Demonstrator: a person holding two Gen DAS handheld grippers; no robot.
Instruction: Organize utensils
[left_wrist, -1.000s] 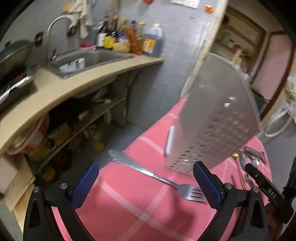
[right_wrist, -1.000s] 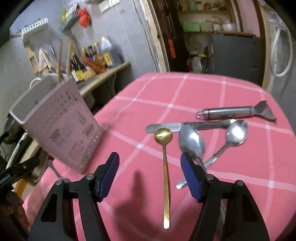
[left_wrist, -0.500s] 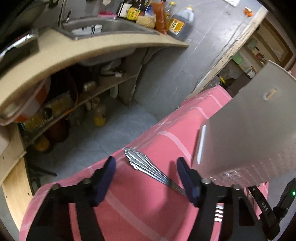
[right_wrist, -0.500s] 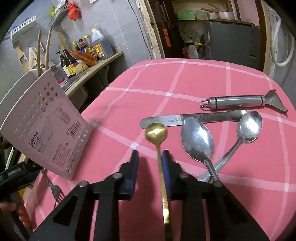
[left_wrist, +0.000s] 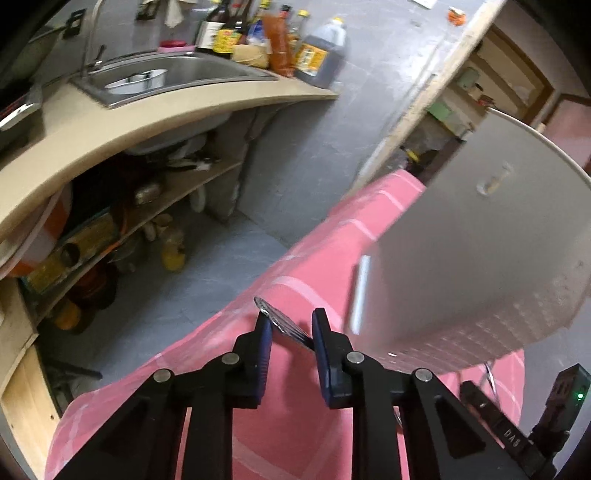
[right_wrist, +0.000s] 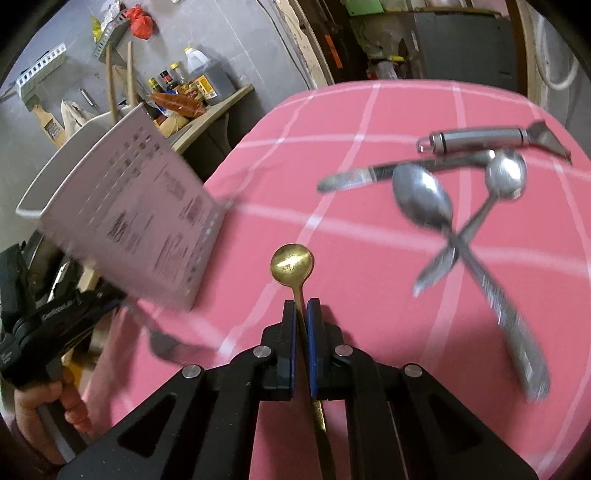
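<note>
My left gripper (left_wrist: 290, 325) has its jaws narrowed around the handle of a silver fork (left_wrist: 280, 321) lying on the pink checked tablecloth (left_wrist: 303, 258); a gap still shows beside the handle. The white perforated utensil caddy (left_wrist: 480, 258) stands just right of it. My right gripper (right_wrist: 301, 314) is shut on the stem of a gold spoon (right_wrist: 291, 262), its bowl pointing forward. In the right wrist view the caddy (right_wrist: 129, 221) is at the left, with the left gripper's body (right_wrist: 48, 317) below it.
Two silver spoons (right_wrist: 424, 203) cross each other right of the gold spoon, with a table knife (right_wrist: 369, 173) and a steel peeler (right_wrist: 491, 138) behind them. A kitchen counter with sink (left_wrist: 166, 74) and bottles (left_wrist: 277, 37) lies beyond the table's left edge.
My left gripper moved up the fork to its handle end and narrowed its jaws around it. My right gripper closed on the gold spoon's stem.
</note>
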